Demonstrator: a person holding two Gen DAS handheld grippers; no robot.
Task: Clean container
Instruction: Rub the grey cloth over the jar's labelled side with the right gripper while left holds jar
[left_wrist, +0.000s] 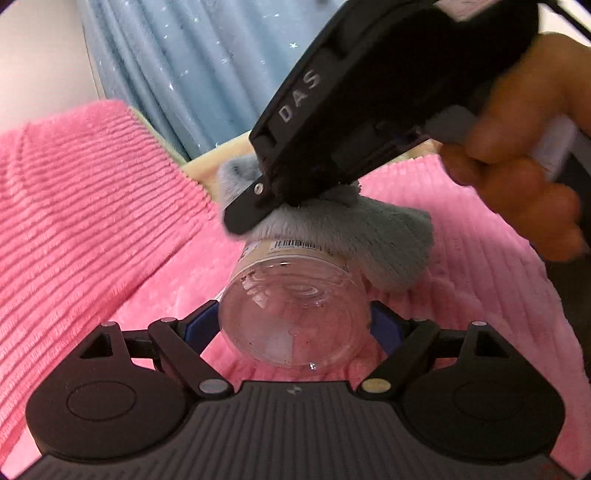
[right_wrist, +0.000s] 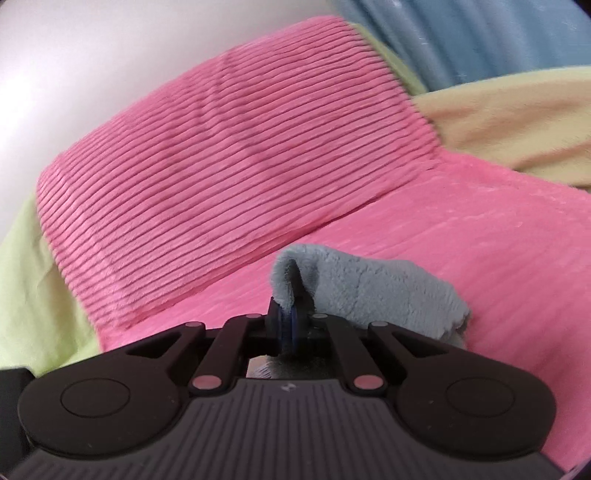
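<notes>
While the left gripper (left_wrist: 293, 325) clamps the clear container (left_wrist: 291, 314) by its sides above the pink blanket (left_wrist: 110, 229), the container's base faces the camera. The right gripper (right_wrist: 290, 325) pinches a grey cloth (left_wrist: 343, 229) pressed on the container's far end.

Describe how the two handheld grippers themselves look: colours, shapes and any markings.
Both are matte black plastic. Each has a ribbed grey-black body flanked by two round housings, with jointed black link bars carrying silver pivot pins. The left gripper and right gripper have blue pads on their fingers. The right one's side bears raised letters "DAS". A bare hand grips its handle; no sleeve or cable shows.
</notes>
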